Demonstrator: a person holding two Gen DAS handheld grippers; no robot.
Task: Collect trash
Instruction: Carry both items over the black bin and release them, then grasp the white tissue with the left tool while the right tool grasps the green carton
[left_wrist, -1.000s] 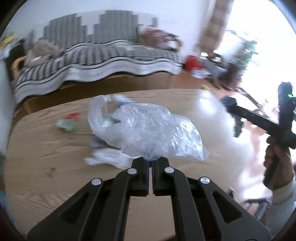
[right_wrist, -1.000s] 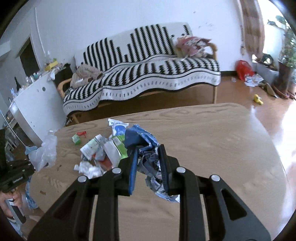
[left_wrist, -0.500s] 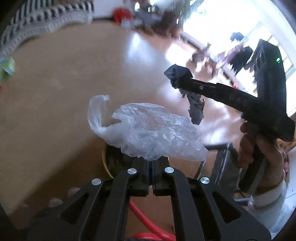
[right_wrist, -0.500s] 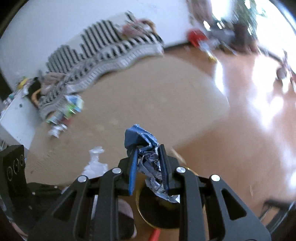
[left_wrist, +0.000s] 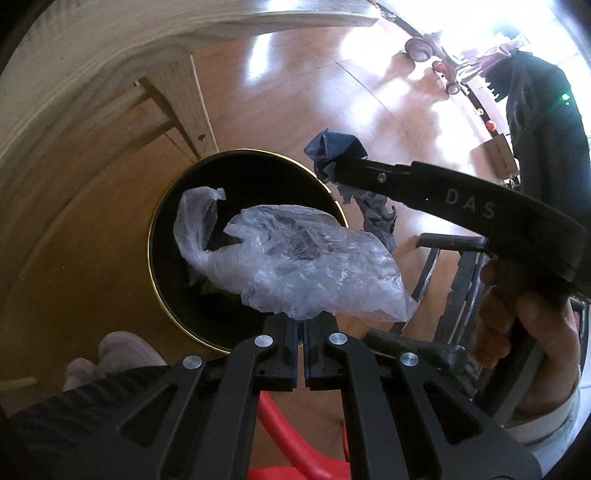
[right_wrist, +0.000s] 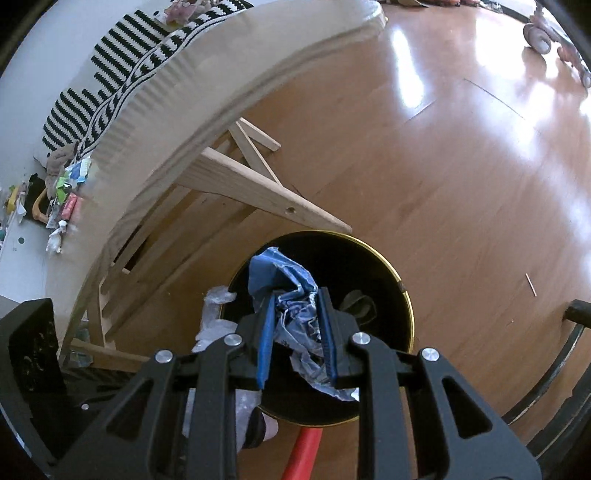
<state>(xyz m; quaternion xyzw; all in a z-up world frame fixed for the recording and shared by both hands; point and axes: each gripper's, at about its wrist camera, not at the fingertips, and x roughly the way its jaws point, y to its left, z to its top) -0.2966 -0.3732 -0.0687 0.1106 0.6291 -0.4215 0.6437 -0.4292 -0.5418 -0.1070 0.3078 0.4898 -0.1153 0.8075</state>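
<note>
My left gripper (left_wrist: 300, 326) is shut on a clear crumpled plastic bag (left_wrist: 295, 266) and holds it above a black bin with a gold rim (left_wrist: 162, 199) on the floor. My right gripper (right_wrist: 297, 295) is shut on a crumpled blue wrapper (right_wrist: 284, 284) above the same bin (right_wrist: 391, 280). The right gripper with the wrapper (left_wrist: 334, 147) also shows in the left wrist view, over the bin's far side. The plastic bag shows in the right wrist view (right_wrist: 214, 325) at the bin's left rim. Some trash lies inside the bin.
The wooden table's edge (right_wrist: 177, 110) and its legs (right_wrist: 258, 192) stand just left of the bin. More trash (right_wrist: 68, 192) lies on the tabletop. A red object (left_wrist: 291, 443) is below the grippers, a dark chair frame (left_wrist: 443, 295) to the right.
Both grippers have swung from over the tabletop down past its edge to above the bin, still holding the bag and the wrapper.
</note>
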